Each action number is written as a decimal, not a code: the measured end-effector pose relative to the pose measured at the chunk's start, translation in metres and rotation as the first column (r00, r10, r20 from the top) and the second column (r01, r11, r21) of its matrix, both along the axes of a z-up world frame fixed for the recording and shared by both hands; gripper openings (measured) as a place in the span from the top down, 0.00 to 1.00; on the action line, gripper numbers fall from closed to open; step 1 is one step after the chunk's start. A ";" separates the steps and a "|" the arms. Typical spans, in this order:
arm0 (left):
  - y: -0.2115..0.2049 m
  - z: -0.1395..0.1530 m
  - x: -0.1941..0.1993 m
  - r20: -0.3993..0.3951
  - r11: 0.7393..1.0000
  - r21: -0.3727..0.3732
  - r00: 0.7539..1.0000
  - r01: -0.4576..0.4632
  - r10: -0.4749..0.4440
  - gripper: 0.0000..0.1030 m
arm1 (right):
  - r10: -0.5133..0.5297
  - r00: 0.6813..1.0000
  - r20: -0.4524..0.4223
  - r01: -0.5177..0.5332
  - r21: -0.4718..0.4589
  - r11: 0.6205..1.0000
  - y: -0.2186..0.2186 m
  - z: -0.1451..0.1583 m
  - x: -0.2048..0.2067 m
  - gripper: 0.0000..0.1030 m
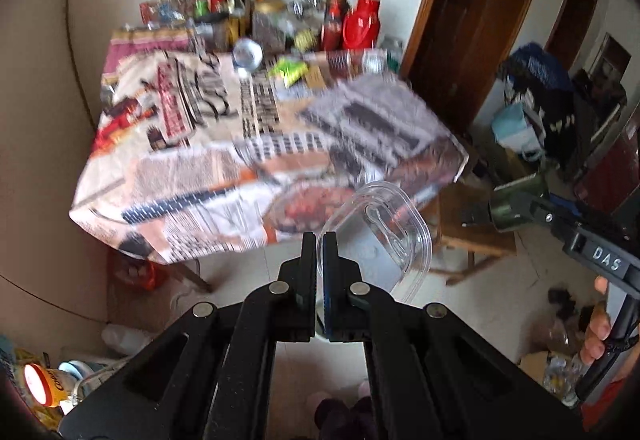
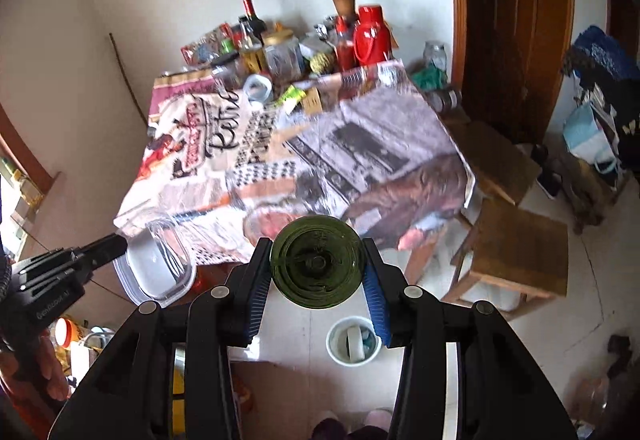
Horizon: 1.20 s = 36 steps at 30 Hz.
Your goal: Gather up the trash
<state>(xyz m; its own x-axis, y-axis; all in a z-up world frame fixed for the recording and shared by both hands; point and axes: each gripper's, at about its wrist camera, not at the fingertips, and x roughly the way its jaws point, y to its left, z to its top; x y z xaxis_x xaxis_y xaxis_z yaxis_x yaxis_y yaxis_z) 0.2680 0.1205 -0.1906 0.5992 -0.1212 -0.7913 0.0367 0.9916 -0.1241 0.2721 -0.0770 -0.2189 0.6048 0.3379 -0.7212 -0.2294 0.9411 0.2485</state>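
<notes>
1. Left gripper (image 1: pixel 319 240): jaws nearly closed, pinching the thin rim of a clear plastic container (image 1: pixel 384 236). The container hangs in the air off the near edge of the table (image 1: pixel 168 176), clear of the cloth

2. Right gripper (image 2: pixel 318 264): jaws clamped on the sides of a dark green bottle (image 2: pixel 318 260), seen base-on and lying along the finger axis. It is also airborne, in front of the table

3. Handling judgement, container: very light, thin-walled and flexible. An edge pinch is enough, but it may flex or swing; a hard squeeze could crack the rim

4. Handling judgement, bottle: probably glass, so heavier, rigid, smooth and breakable. The blue ribbed pads (image 2: pixel 376 304) grip opposite sides of the body; it could slide out lengthwise if tilted down

5. Likely target: white waste bin (image 2: pixel 353 340) on the floor below the right gripper, already part filled

6. Clearance: open tiled floor around the bin. Obstacles are the table's near edge, a wooden stool (image 2: pixel 520 252) to the right, and floor clutter to the left. The two grippers are well apart
</notes>
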 end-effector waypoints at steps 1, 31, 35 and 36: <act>-0.002 -0.010 0.002 -0.018 1.000 -0.004 1.000 0.003 -0.003 0.99 | -0.002 1.000 -0.014 0.002 -0.002 1.000 -0.001 -0.009 0.003 0.61; -0.064 -0.440 0.071 -0.433 0.996 0.048 0.897 -0.071 0.085 0.99 | 0.181 0.915 -0.361 -0.200 -0.017 0.980 -0.010 -0.376 0.088 0.61; -0.068 -0.467 0.075 -0.454 0.996 0.028 0.887 -0.083 0.086 0.99 | 0.226 0.890 -0.397 -0.224 0.053 0.973 -0.008 -0.404 0.094 0.59; -0.071 -0.472 0.076 -0.454 0.996 0.032 0.887 -0.081 0.086 0.99 | 0.226 0.882 -0.414 -0.220 0.064 0.973 -0.009 -0.410 0.096 0.55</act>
<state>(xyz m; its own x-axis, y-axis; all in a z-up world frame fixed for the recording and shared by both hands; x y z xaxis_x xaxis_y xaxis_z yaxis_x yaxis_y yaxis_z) 0.3435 0.0493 -0.6623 0.1813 -0.0757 -0.9805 -0.1039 0.9900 -0.0957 0.3678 -0.0860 -0.6285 0.1576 0.4411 -0.8835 -0.3050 0.8727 0.3813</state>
